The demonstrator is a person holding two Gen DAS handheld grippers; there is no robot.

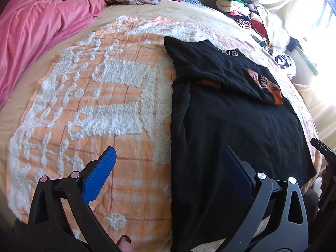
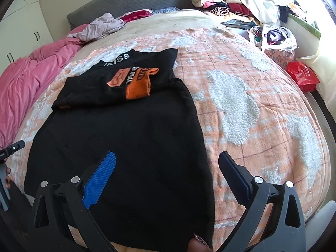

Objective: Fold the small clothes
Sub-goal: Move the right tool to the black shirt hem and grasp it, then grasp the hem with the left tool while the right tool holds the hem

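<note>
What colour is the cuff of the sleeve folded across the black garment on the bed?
Orange: the ribbed sleeve cuff on the black garment shows best in the right wrist view.

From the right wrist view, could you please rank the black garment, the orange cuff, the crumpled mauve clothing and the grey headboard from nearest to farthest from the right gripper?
1. Black garment, under the open right gripper.
2. Orange cuff, mid-bed on the garment.
3. Mauve clothing, far left.
4. Grey headboard, behind everything.

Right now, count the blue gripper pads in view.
2 clearly blue: one on the left gripper, on its left finger; one on the right gripper, likewise. The opposite pads show only dark edges.
</note>
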